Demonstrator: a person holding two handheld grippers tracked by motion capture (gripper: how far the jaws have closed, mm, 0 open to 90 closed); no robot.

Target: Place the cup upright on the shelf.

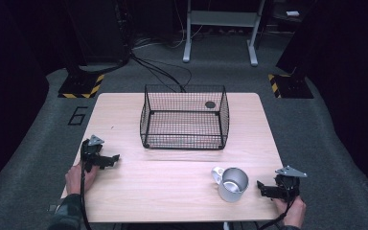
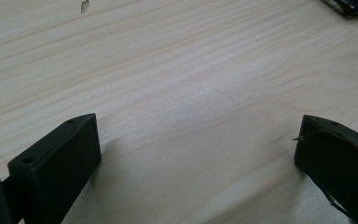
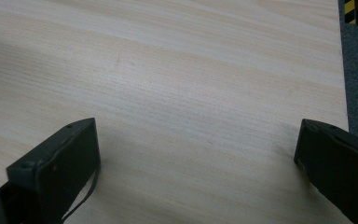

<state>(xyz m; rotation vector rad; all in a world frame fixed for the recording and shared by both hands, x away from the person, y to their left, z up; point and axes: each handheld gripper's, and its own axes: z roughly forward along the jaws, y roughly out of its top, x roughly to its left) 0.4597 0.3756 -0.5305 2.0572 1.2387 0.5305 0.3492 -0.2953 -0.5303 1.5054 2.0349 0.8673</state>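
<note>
From the high view, the left gripper [image 1: 110,159] lay near the pale wooden table [image 1: 172,191]'s left edge, while the right gripper [image 1: 262,188] sat just beside the shiny metal mug [image 1: 232,184] (upright, in front of the black wire basket [image 1: 184,117]). In the left gripper view, the jaws stood spread wide over bare wood, holding nothing. The right gripper view showed the same: jaws wide apart, empty.

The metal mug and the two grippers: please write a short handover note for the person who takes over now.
Left gripper: open, holds nothing, low at the table's left edge.
Right gripper: open, holds nothing, just right of the metal mug, not touching it.
Mug: upright near the front edge, handle to its left.
Wire basket: at the back centre, nothing inside.
Done: nothing gripped yet.
Left: probably grasp the mug; the basket looks the likely goal.
</note>
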